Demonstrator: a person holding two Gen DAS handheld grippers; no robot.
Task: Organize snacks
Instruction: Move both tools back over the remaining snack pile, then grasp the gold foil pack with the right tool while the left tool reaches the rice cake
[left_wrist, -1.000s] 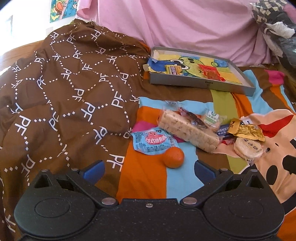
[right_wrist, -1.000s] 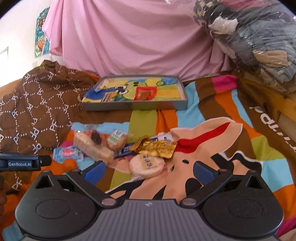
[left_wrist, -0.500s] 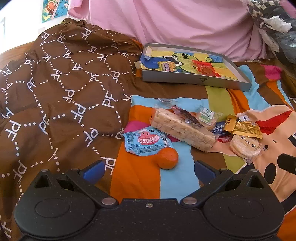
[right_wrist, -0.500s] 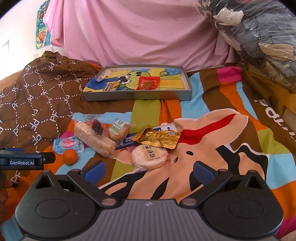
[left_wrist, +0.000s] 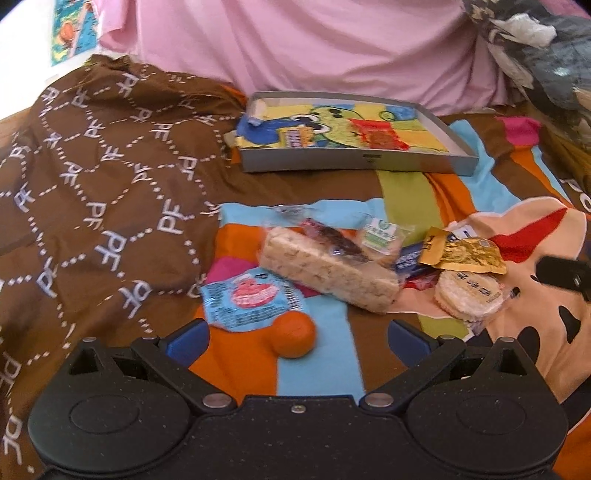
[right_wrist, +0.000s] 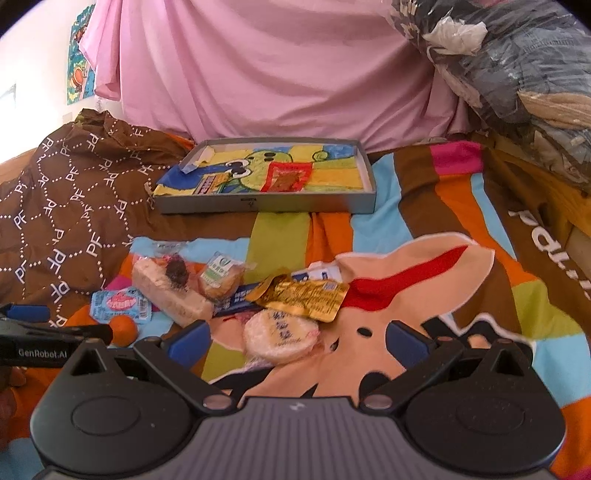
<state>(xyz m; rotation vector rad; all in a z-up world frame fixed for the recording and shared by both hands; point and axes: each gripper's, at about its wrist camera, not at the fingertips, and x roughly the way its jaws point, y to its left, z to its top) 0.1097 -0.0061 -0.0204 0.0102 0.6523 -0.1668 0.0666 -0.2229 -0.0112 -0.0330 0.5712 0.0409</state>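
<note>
A pile of snacks lies on the striped bedspread: an orange (left_wrist: 293, 334), a blue packet (left_wrist: 251, 297), a long rice-crisp bar (left_wrist: 327, 275), a green-label packet (left_wrist: 380, 240), a gold packet (left_wrist: 465, 251) and a round rice cake (left_wrist: 469, 295). A grey tray (left_wrist: 354, 162) behind them holds a red packet (left_wrist: 380, 134) and a small striped one (left_wrist: 295, 138). My left gripper (left_wrist: 297, 338) is open, with the orange between its fingers. My right gripper (right_wrist: 297, 341) is open, just before the round rice cake (right_wrist: 280, 334).
A brown patterned quilt (left_wrist: 92, 184) is bunched at the left. A pink sheet (right_wrist: 258, 74) hangs behind the tray (right_wrist: 266, 203). Bagged clothes (right_wrist: 517, 74) are piled at the right. The left gripper's body (right_wrist: 33, 343) shows at the right view's left edge.
Both grippers have moved forward toward the snacks. The orange now sits between my left fingers, and the rice cake is nearer my right fingers. Both stay open.
</note>
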